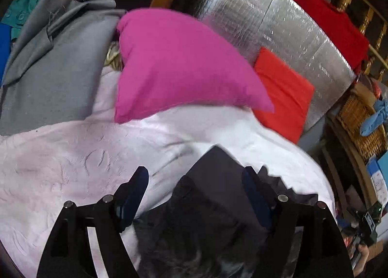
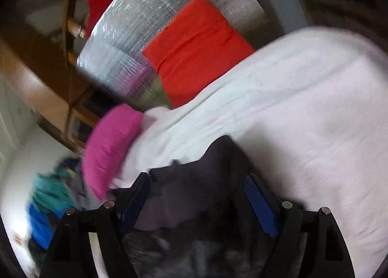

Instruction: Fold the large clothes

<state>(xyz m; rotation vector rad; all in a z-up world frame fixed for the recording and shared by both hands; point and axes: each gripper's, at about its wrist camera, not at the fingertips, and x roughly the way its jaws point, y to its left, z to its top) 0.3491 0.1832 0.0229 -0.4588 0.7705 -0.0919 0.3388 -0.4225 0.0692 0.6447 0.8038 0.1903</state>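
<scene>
A dark grey-black garment (image 1: 208, 205) lies on a pale pink bedspread (image 1: 72, 168). My left gripper (image 1: 195, 181) is open, its blue-padded fingers (image 1: 135, 190) spread on either side of the garment's peak, just above it. In the right wrist view the same dark garment (image 2: 194, 193) bunches between the fingers (image 2: 259, 202) of my right gripper (image 2: 197, 187), which is also open around it. The bedspread (image 2: 291, 120) stretches to the right. The right wrist view is motion-blurred.
A magenta pillow (image 1: 179, 64) and an orange-red cushion (image 1: 283, 93) lie ahead on the bed, beside a silver foil-covered block (image 1: 278, 23). A grey cloth (image 1: 55, 71) lies at the left. A wicker basket (image 1: 361, 120) stands at the right. Teal and blue clothes (image 2: 48, 195) are piled at the left.
</scene>
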